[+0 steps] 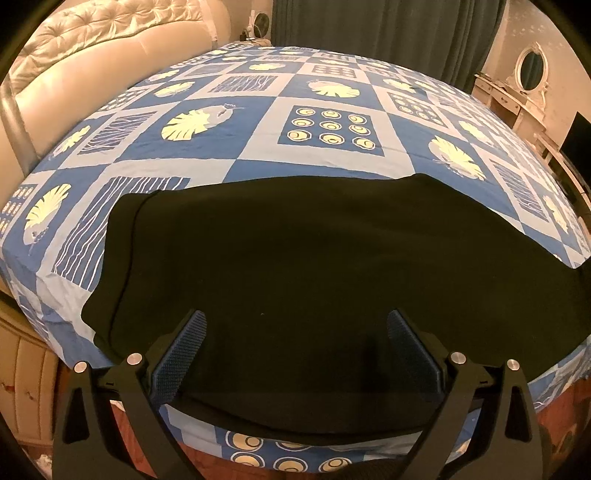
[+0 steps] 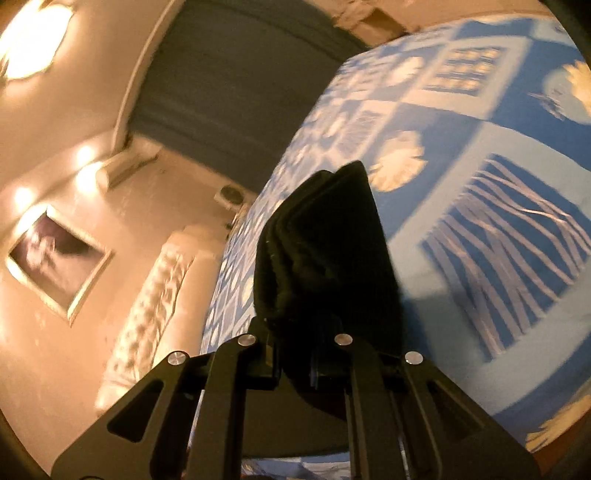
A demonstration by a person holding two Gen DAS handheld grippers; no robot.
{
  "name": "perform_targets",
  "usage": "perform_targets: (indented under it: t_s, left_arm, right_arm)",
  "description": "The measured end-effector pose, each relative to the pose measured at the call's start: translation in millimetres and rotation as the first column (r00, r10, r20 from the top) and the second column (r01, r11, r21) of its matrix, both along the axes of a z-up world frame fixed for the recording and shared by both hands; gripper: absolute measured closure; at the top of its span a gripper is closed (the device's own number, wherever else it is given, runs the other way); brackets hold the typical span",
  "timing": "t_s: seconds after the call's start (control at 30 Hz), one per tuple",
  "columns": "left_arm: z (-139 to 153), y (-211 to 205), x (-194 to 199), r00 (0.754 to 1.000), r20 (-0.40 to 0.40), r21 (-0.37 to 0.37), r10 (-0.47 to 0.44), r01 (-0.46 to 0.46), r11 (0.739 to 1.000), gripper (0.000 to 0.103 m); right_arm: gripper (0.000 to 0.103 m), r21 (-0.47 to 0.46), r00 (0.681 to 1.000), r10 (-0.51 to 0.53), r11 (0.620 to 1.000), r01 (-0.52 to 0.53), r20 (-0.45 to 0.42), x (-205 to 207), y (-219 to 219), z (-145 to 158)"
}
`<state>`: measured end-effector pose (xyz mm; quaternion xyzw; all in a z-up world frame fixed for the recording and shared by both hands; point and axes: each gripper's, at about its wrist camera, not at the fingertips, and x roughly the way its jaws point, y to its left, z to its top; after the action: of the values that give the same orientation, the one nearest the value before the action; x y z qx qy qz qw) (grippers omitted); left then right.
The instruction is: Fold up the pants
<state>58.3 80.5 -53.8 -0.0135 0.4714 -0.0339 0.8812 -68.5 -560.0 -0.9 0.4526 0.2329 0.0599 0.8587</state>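
Note:
Black pants (image 1: 288, 251) lie flat across the near part of a bed with a blue patterned sheet (image 1: 258, 122). Their right end runs off the bed's right edge. My left gripper (image 1: 295, 325) is open, its blue pads (image 1: 184, 347) spread wide just above the pants' near edge, holding nothing. In the right wrist view my right gripper (image 2: 306, 332) is shut on a bunched fold of the black pants (image 2: 325, 243), lifted above the sheet (image 2: 480, 147). That view is tilted and blurred.
A tufted cream headboard (image 1: 85, 62) stands at the back left. Dark curtains (image 1: 388, 33) hang behind the bed. A white dresser with an oval mirror (image 1: 532, 70) is at the right. Red floor (image 1: 561, 406) shows below the bed's near edge.

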Motion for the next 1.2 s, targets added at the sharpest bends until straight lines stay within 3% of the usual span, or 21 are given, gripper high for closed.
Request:
perform_targets:
  t_s: [0.27, 0.57, 0.9, 1.2]
  left_arm:
    - [1, -1, 0, 1.0, -0.001, 0.002, -0.01, 0.01, 1.0, 0.006]
    - [1, -1, 0, 1.0, -0.002, -0.003, -0.01, 0.01, 1.0, 0.006]
    - [0, -2, 0, 1.0, -0.003, -0.007, -0.009, 0.009, 1.0, 0.006]
    - [-1, -3, 0, 1.0, -0.004, -0.008, -0.009, 0.009, 1.0, 0.006]
  right_arm:
    - [0.093, -0.045, 0.991, 0.131, 0.991, -0.13, 0.03, 38, 68, 21]
    - [0.093, -0.122, 0.963, 0.269, 0.955, -0.27, -0.025, 75, 161, 15]
    - [0.093, -0.284, 0.909, 0.368, 0.866, -0.411, -0.193, 100, 255, -24]
    - [0.093, -0.35, 0.86, 0.427, 0.789, -0.506, -0.28, 109, 318, -55]
